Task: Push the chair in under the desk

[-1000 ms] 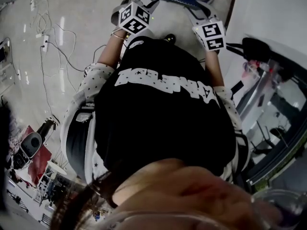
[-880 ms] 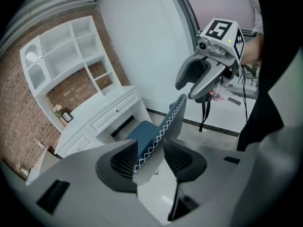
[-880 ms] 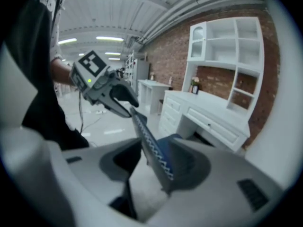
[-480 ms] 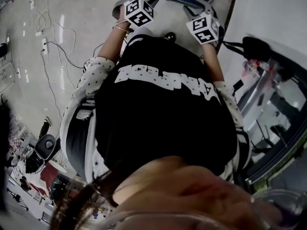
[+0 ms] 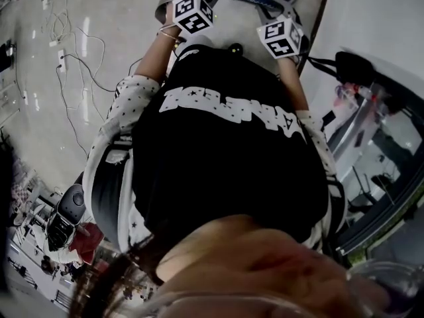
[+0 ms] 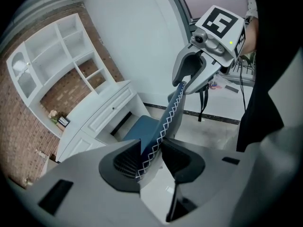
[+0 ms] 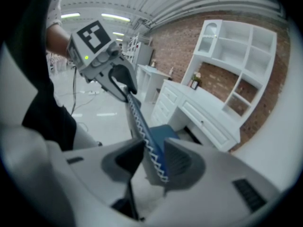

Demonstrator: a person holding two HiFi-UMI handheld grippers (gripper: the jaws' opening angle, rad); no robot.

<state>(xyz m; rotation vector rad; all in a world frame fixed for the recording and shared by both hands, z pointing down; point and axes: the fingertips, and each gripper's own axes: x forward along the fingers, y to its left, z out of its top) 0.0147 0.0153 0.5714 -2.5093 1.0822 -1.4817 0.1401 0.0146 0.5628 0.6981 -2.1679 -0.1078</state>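
Chair backrest is now clamped along its top edge at two spots.

Left gripper: the ribbed pads have just been closing and now press on the stitched blue edge, one on each face.

Right gripper: same story, the jaws have just closed in and the pads bite the same zigzag-stitched edge further along.

Each gripper view shows the other gripper holding the far stretch of the edge, so the two grips are well apart across the backrest.

Change vs a second ago, head view: both marker cubes moved up-frame onto the blue chair top and the right one rolled a bit. Neither has moved over the last half second. That reads as approach done, grasp made.

Chair position:
- The blue seat faces the white desk, with its front edge right at the dark knee opening.
- The backrest is well clear of the desk front.
- A white shelf unit and a brick wall are behind.

On that basis the chair isn't in yet, and the push itself is the step left. It needs a straight, even shove from both hands. Uneven force would likely yaw it into the desk side.
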